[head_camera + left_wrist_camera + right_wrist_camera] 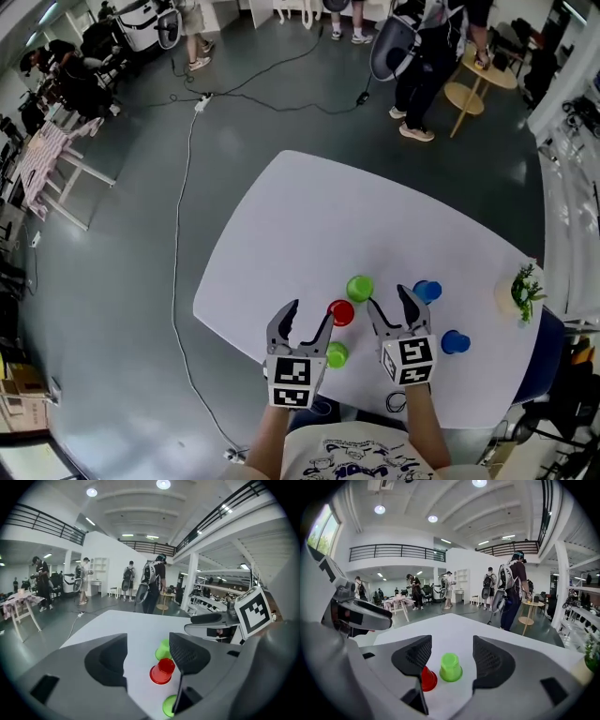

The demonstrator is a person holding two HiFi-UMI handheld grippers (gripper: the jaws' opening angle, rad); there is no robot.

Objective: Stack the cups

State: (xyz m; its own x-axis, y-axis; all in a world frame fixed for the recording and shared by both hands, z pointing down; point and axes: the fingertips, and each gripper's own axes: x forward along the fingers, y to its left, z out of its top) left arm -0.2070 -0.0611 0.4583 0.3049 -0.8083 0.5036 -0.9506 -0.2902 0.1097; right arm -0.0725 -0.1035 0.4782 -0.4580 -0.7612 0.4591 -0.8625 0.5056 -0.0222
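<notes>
Red upturned cup [341, 312] stands near the desk's [309, 216] near edge, just ahead of the left gripper [309, 315], whose fingers are spread and empty. The right gripper [389, 301] (likewise spread, empty) faces the farther green cup [359, 288].

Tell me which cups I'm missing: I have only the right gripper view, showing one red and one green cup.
Observer: A blue cup stands just right of the right gripper.
Operator: Go on.
Observer: A second blue cup stands beside that gripper's marker cube, also on its right.
Operator: Check the left.
Observer: A second green cup stands beside the left gripper, on its right.
</notes>
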